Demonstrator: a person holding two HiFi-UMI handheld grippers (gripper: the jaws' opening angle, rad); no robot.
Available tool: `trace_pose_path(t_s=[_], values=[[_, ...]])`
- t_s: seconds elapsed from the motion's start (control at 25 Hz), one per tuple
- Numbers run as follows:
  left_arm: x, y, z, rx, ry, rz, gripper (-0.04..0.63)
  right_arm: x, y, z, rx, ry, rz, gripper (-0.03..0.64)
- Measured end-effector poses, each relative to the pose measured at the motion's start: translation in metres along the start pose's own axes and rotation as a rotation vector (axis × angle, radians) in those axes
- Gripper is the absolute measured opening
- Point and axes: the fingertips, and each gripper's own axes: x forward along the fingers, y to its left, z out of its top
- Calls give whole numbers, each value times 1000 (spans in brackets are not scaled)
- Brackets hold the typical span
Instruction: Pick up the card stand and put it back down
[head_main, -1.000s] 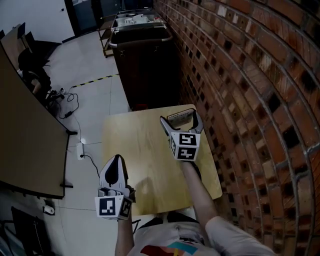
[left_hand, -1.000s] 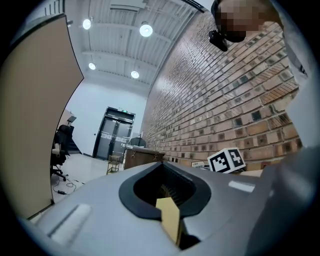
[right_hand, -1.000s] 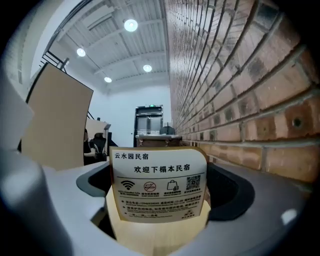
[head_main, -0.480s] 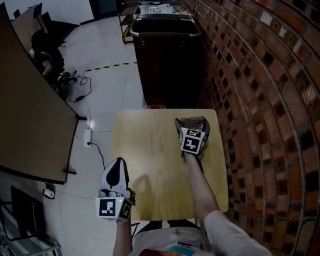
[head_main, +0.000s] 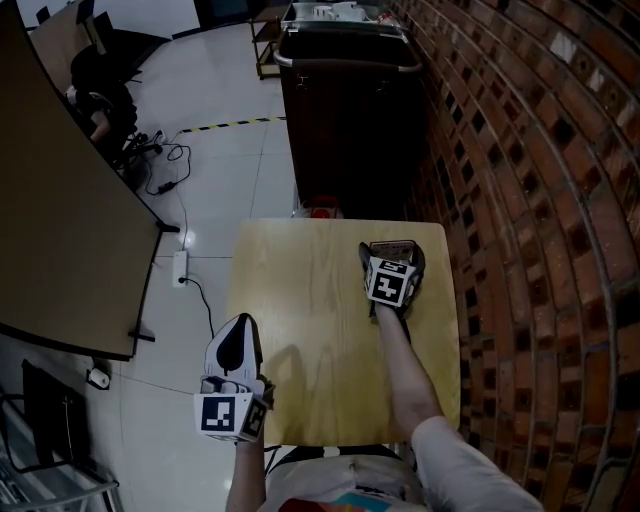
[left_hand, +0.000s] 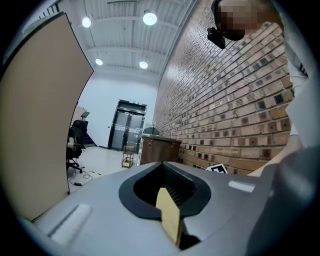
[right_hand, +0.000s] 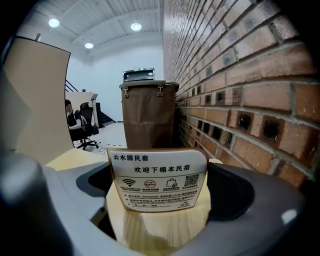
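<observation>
The card stand (head_main: 392, 248), a printed card in a pale wooden base (right_hand: 159, 227), stands near the far right corner of the wooden table (head_main: 300, 300). My right gripper (head_main: 392, 254) is open, its jaws on either side of the stand's base. In the right gripper view a dark gap shows at the base's left side, and the card (right_hand: 157, 182) faces the camera. My left gripper (head_main: 236, 327) hangs off the table's left edge with its jaws closed together. A thin tan sliver (left_hand: 169, 217) shows in the slit between them; I cannot tell what it is.
A dark brown cabinet (head_main: 350, 110) stands just beyond the table's far edge, with a small red thing (head_main: 322, 212) on the floor before it. The brick wall (head_main: 530, 200) runs along the right. A large board (head_main: 60, 240), cables (head_main: 165, 170) and a power strip (head_main: 181, 268) lie left.
My right gripper has moved forward, so the card stand sits deeper between its jaws. The head view has swung. The left gripper has kept its place.
</observation>
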Motion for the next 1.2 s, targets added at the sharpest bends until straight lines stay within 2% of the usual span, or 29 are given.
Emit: trace_pose_path(t_s=[0.52,0.84,1.0,1.2], values=[[1,-2,4,17,2,-14,5,0,-9,3,30,-26,-8,557],[-7,-5,13,20,-23,-7,5,-11,-9,27,23,-77,21,558],[-10,-11,20,15,-45,-11,5,-42,-9,57,104,-189,66,557],[-18,-24,27,24,-75,-21,5,-145,-4,115,85,-437,146,384]])
